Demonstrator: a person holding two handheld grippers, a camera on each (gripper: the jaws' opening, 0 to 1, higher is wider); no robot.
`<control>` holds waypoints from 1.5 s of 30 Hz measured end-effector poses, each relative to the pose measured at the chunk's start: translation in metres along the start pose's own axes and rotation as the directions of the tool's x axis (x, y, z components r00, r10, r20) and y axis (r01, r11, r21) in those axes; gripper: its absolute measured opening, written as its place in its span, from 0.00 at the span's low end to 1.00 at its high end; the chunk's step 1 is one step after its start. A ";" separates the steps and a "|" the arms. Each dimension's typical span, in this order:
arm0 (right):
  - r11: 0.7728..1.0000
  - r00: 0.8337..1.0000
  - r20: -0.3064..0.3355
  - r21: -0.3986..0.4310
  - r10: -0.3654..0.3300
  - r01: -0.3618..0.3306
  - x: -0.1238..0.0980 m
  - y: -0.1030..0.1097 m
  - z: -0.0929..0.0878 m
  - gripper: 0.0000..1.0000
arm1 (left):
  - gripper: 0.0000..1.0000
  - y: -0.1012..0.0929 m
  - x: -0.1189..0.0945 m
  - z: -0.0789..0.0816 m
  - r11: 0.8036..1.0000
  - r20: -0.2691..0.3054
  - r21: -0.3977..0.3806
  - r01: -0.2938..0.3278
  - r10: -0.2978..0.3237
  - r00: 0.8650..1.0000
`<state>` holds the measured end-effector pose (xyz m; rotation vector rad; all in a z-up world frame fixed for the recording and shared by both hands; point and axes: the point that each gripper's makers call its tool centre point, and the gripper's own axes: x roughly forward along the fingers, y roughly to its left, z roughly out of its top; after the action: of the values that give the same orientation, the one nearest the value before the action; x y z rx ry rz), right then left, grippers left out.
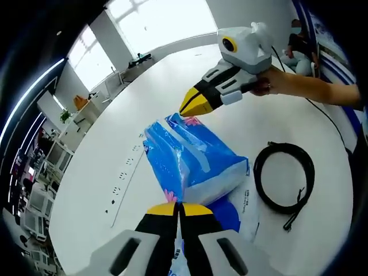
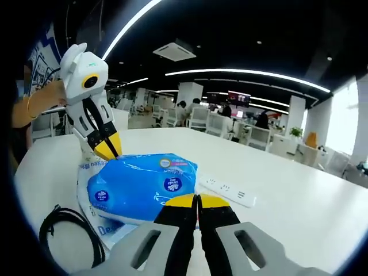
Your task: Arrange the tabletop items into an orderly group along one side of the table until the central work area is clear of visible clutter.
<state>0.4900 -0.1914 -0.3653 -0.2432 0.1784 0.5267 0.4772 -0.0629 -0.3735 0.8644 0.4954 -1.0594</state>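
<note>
A blue plastic tissue pack (image 1: 192, 158) lies across a flatter white and blue packet (image 1: 244, 213) on the white table (image 1: 172, 75). My left gripper (image 1: 180, 207) is shut on the near seam of the blue pack. At the pack's far end, my right gripper (image 1: 191, 105) comes in from the upper right with its yellow tips together on the flap. In the right gripper view the blue pack (image 2: 144, 187) fills the middle, my right gripper (image 2: 197, 198) pinches its near edge, and my left gripper (image 2: 108, 150) holds the opposite end.
A coiled black cable (image 1: 284, 178) lies right of the pack, cable (image 2: 69, 230) low left in the right gripper view. A white power strip (image 2: 227, 190) sits behind the pack. A person's hand (image 1: 276, 80) holds the right gripper. Office desks and chairs stand beyond the table.
</note>
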 end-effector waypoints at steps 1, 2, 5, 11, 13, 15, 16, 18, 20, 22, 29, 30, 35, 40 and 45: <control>1.000 1.000 -0.001 0.000 -0.002 0.002 -0.002 0.000 -0.001 0.00 | 0.00 0.000 0.000 0.002 1.000 0.002 0.001 0.000 0.000 1.000; 1.000 1.000 -0.002 0.000 -0.003 0.003 -0.004 -0.001 -0.001 0.00 | 0.00 -0.001 -0.001 0.004 1.000 0.005 0.001 -0.002 0.002 1.000; 1.000 1.000 -0.001 -0.001 -0.007 0.007 -0.010 -0.002 -0.001 0.00 | 0.00 -0.005 -0.001 0.006 1.000 0.004 0.006 0.003 -0.003 1.000; 1.000 1.000 -0.010 -0.015 -0.017 0.017 -0.027 -0.004 -0.002 0.00 | 0.00 -0.013 0.000 0.016 1.000 0.016 0.002 0.011 -0.011 1.000; 1.000 1.000 -0.011 -0.018 -0.023 0.023 -0.033 -0.005 -0.002 0.00 | 0.00 -0.014 0.002 0.019 1.000 0.017 0.006 0.014 -0.014 1.000; 0.999 0.999 -0.013 -0.020 -0.030 0.030 -0.037 -0.007 -0.003 0.00 | 0.00 -0.014 0.003 0.024 1.000 0.020 0.018 0.004 -0.005 1.000; 0.999 0.999 -0.018 -0.025 -0.035 0.035 -0.040 -0.008 -0.004 0.00 | 0.00 -0.015 0.004 0.026 1.000 0.018 0.029 0.001 -0.001 1.000; 0.999 0.999 -0.024 -0.027 -0.046 0.046 -0.046 -0.011 -0.006 0.00 | 0.00 -0.019 0.005 0.033 0.999 0.023 0.046 0.003 -0.004 1.000; 0.998 0.998 -0.027 -0.020 -0.057 0.056 -0.050 -0.015 -0.007 0.00 | 0.00 -0.023 0.005 0.039 0.998 0.028 0.060 0.008 -0.010 1.000; 0.998 0.997 -0.031 -0.013 -0.068 0.068 -0.055 -0.019 -0.009 0.00 | 0.00 -0.026 0.006 0.044 0.997 0.034 0.072 0.013 -0.016 0.999; 0.996 0.996 -0.038 -0.006 -0.086 0.086 -0.069 -0.015 -0.010 0.00 | 0.00 -0.032 0.010 0.052 0.997 0.042 0.078 0.017 -0.021 0.999; 0.996 0.995 -0.039 -0.008 -0.088 0.088 -0.070 -0.015 -0.010 0.00 | 0.00 -0.033 0.011 0.052 0.997 0.039 0.080 0.021 -0.025 0.999; 0.995 0.995 -0.038 -0.004 -0.096 0.096 -0.080 -0.016 -0.010 0.00 | 0.00 -0.039 0.018 0.056 0.995 0.037 0.090 0.036 -0.040 0.999; 0.994 0.993 -0.050 -0.016 -0.111 0.110 -0.090 -0.017 -0.015 0.00 | 0.00 -0.044 0.023 0.065 0.994 0.042 0.100 0.045 -0.050 0.998; 0.993 0.992 -0.053 -0.017 -0.118 0.117 -0.098 -0.017 -0.017 0.00 | 0.00 -0.048 0.024 0.067 0.993 0.046 0.105 0.048 -0.053 0.998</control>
<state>0.4142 -0.2567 -0.3556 -0.2795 0.2112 0.4045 0.4415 -0.1408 -0.3691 0.9196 0.4263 -1.1578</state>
